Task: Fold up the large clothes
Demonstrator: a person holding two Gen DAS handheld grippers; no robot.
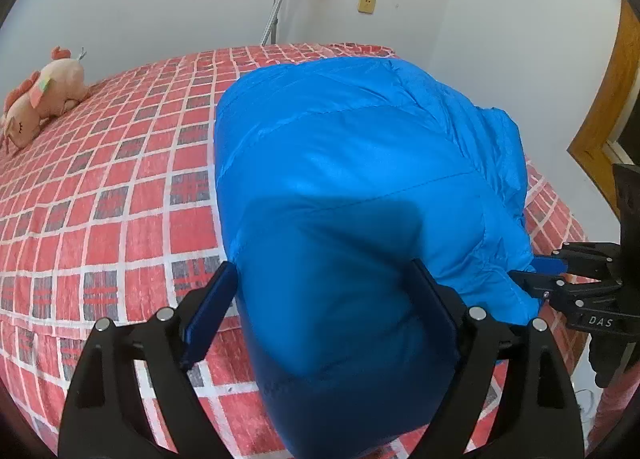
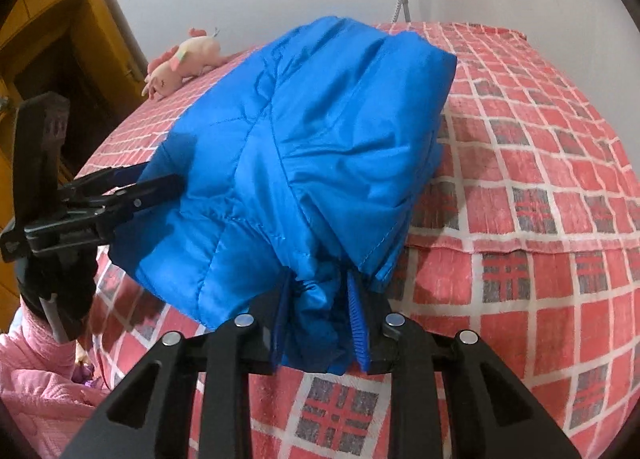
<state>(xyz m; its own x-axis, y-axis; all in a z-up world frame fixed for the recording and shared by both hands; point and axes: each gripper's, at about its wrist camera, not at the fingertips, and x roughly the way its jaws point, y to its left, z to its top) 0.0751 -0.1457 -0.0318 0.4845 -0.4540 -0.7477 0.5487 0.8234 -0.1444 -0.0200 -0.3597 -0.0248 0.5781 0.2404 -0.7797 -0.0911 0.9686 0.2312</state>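
Your right gripper [image 2: 320, 323] pinches a bunched edge of the blue puffer jacket [image 1: 352, 163] at the near edge of the bed [image 1: 120, 187]. Your left gripper [image 1: 324, 295] stands spread wide around the jacket's folded near end; whether its pads press the fabric cannot be told. A pink plush toy [image 1: 44, 99] lies toward the bed's far left corner.

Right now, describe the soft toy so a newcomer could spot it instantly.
Start at the bed with the red and grey checked cover, which fills the room. Follow it to the far corner, away from the puffy blue quilted jacket. The pale pink plush animal lies there on its side, the only pink, fuzzy thing on the cover.
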